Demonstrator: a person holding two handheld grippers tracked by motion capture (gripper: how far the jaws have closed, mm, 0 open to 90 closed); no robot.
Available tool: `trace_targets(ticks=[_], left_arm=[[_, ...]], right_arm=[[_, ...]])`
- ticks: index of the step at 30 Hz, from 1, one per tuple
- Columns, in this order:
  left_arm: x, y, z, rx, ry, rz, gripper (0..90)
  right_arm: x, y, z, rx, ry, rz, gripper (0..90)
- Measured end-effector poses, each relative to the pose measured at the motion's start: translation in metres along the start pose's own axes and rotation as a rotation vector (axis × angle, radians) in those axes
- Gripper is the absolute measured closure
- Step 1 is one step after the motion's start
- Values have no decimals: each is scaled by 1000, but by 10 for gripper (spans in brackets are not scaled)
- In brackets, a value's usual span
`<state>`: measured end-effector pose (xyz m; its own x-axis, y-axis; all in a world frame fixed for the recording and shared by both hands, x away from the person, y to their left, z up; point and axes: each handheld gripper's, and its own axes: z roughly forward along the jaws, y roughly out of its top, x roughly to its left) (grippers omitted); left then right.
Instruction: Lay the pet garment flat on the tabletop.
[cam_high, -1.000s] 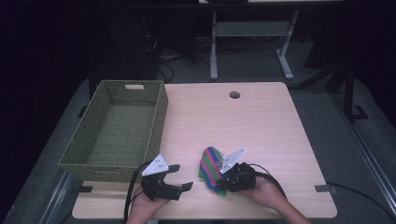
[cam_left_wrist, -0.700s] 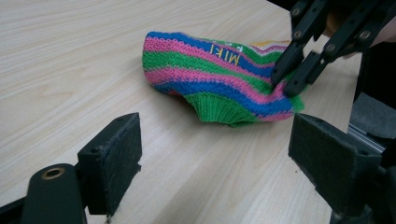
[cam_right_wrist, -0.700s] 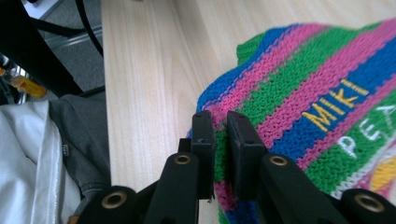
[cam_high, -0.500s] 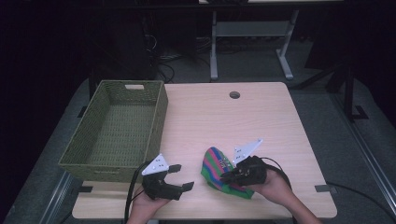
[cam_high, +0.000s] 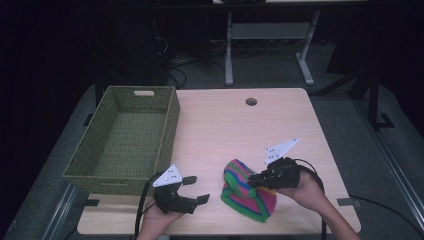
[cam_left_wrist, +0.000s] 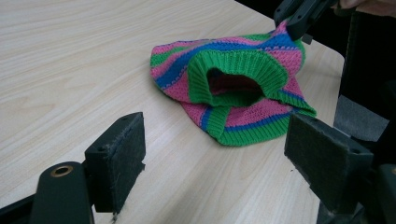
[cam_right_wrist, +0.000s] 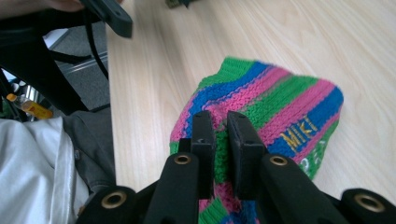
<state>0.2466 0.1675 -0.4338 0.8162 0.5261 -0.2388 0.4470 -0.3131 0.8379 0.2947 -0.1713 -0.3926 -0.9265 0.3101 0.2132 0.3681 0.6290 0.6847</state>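
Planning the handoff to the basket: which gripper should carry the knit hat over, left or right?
Right, probably. The right gripper is already shut on the knit hat. The left gripper is open with nothing between its jaws, though it sits nearer the basket.

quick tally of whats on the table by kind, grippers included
Knitted striped hat: 1
Green woven basket: 1
Handheld grippers: 2, the left gripper open, the right gripper shut on the hat
Total: 4

one knit hat (cam_high: 246, 190), one basket (cam_high: 125, 140), two claws (cam_high: 192, 189)
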Motion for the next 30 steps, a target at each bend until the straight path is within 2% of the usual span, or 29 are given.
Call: trace_targets(ticks=[3,9,12,18,20,26,30], left_arm=[[-1,0,1,2,-1,-2,201],[-2,0,1,3,-1,-1,201],[-2,-1,0,3,0,-1,201],[-2,-1,1,5,-1,-3,201],[-2,-1,1,6,-2,-3,201],[-1,-1,0,1,0,-1,202],[-1,-1,0,0,1,-2,201]], right_arm=[[-2,-7,5,18,-3,14,814],[-3,-22,17,94,-34,-19,807],[-3,-31,22,128,-42,-18,793],[0,-36,24,133,-40,-24,651],[2,-35,22,115,-35,-33,638],[10,-33,23,119,-30,-49,555],[16,-30,25,117,-48,-68,512]])
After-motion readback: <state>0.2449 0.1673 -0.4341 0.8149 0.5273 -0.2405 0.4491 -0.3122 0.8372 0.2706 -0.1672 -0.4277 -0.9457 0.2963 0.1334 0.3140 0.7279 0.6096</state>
